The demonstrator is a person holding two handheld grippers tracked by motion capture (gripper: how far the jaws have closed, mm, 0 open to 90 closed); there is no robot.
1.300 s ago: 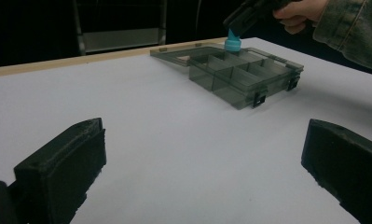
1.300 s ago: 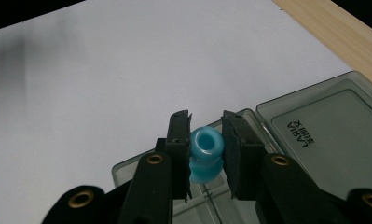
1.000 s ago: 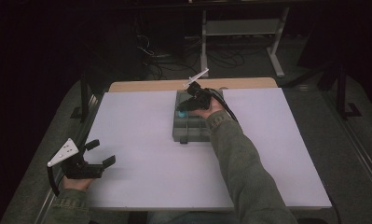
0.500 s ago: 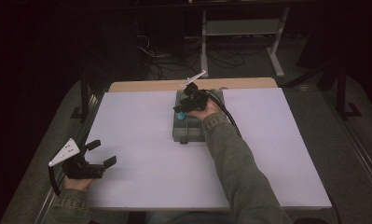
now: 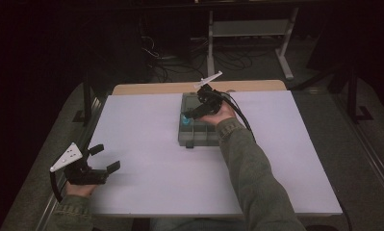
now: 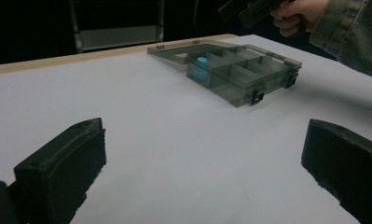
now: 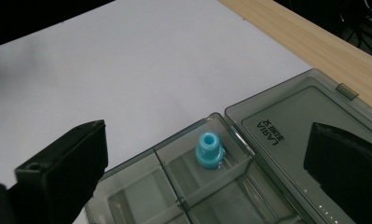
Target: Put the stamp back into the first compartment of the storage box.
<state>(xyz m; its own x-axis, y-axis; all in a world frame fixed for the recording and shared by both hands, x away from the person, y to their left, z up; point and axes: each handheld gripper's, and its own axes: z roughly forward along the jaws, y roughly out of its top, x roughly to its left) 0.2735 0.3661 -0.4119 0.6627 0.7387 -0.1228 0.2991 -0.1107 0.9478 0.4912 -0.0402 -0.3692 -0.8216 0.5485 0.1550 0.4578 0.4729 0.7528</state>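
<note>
Left to right in the high view: the left gripper (image 5: 99, 164) rests at the near left corner of the white bench (image 5: 146, 144), jaws spread wide with nothing between them, well apart from the work. At centre, toward the far edge, lies a smoky grey compartment box (image 5: 199, 126) with its lid (image 5: 192, 100) folded open and flat away from the person. Above it the right gripper (image 5: 195, 111) hovers, jaws also parted and empty, aimed down at a small blue piece (image 5: 185, 121).

The blue piece stands upright in the box's corner compartment beside the lid hinge, on the side toward the left gripper. It looks like a light, stiff moulded plastic part, stepped, with a hole in its top; probably smooth and apt to slip or tip. The narrower upper neck, pinched from opposite sides, seems the best hold, with the compartment walls close by limiting jaw room.

The right gripper view shows the blue piece (image 7: 209, 149) from above: its bore, its seat against the dividers, and lettering on the lid (image 7: 305, 126). The left gripper view gives a low side aspect instead: the box (image 6: 239, 70) in profile with black latches on its near wall, the blue piece (image 6: 201, 70) seen through the tinted wall, and the hand (image 6: 295, 11) above
</note>
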